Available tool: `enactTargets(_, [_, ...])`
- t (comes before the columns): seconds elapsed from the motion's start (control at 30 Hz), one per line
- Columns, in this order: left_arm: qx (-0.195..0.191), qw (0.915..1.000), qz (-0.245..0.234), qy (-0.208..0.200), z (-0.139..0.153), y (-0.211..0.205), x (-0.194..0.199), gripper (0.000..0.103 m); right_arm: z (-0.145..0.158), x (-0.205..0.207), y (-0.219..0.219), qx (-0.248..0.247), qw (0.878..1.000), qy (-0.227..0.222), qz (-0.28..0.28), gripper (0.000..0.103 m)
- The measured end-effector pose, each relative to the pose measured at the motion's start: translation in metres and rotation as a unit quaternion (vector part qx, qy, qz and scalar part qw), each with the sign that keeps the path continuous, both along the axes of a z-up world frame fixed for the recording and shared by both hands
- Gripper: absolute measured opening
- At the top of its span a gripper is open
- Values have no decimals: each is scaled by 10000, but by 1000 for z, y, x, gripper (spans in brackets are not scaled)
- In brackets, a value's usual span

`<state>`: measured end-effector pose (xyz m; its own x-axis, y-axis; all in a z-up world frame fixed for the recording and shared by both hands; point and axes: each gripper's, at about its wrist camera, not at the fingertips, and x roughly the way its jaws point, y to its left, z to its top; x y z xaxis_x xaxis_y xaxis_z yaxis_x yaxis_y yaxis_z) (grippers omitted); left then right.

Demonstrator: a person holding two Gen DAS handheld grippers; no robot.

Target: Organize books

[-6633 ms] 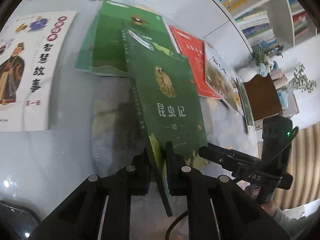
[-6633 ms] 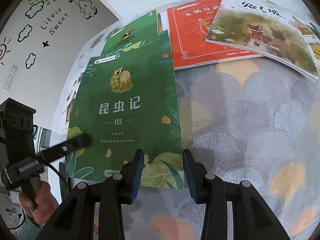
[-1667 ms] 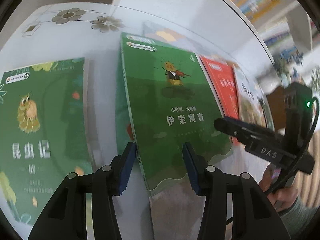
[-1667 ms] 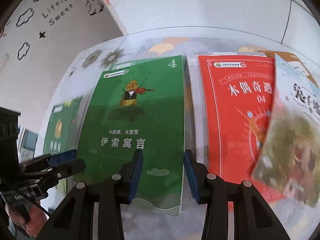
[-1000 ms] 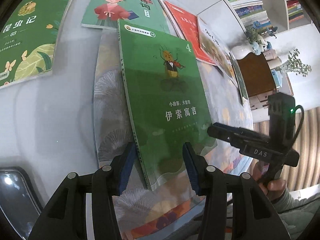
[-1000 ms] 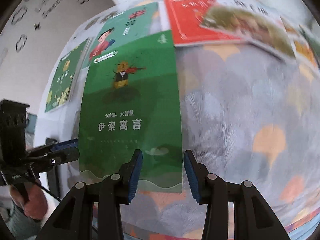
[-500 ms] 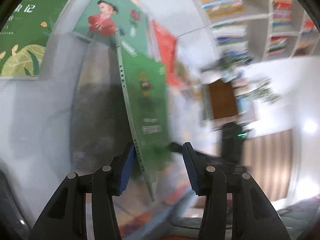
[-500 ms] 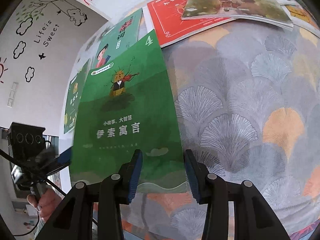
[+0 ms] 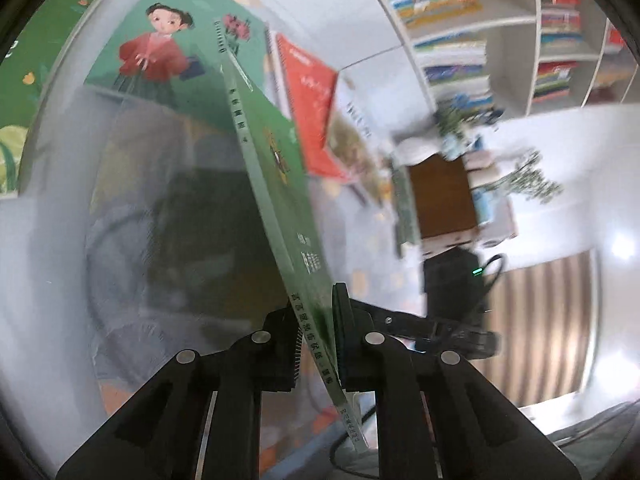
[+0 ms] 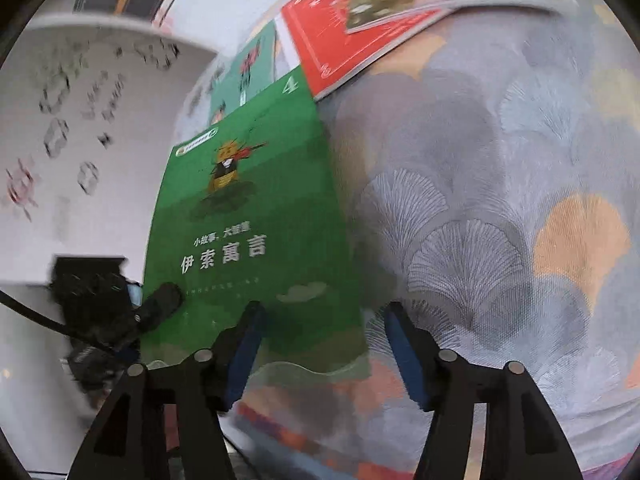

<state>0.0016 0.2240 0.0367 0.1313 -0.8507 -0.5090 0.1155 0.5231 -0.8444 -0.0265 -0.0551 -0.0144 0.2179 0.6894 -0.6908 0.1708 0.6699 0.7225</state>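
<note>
A green book marked 4 (image 9: 280,168) stands tilted up off the table, seen edge-on in the left wrist view. My left gripper (image 9: 316,340) is shut on its lower spine edge. The right wrist view shows its cover (image 10: 248,220) face-on. My right gripper (image 10: 324,344) has its jaws opening wide; the book's lower corner lies between the blue pads (image 10: 404,352), which do not press on it. The left gripper (image 10: 156,304) shows as a dark blur at the book's left edge.
Lying flat on the table are a green book with a girl in red (image 9: 160,48), a red book (image 9: 312,92), a picture book (image 9: 352,132) and another green book (image 9: 40,40). A brown box (image 9: 444,196) with plants and a bookshelf (image 9: 500,20) stand at right. The fan-patterned cloth (image 10: 480,200) spreads right.
My left jaws have closed on the green book's edge and tipped it more upright. My right jaws have spread apart and let go of its lower edge.
</note>
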Motion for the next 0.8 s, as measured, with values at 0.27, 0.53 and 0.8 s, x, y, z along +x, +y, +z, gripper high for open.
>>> enactTargets(0.27, [-625,9974,78,352,-5,5,7,10,-16,9,-15,1321,9898,238,-484,75])
enactTargets(0.53, [-217,9996,77,146,4,13,0,11,0,18,18,1382,9899,-185,-272,43])
enactTargets(0.8, [20,9992,93,-380,35,24,-10,12,73,15,66,-85,9890,-1329,638,42])
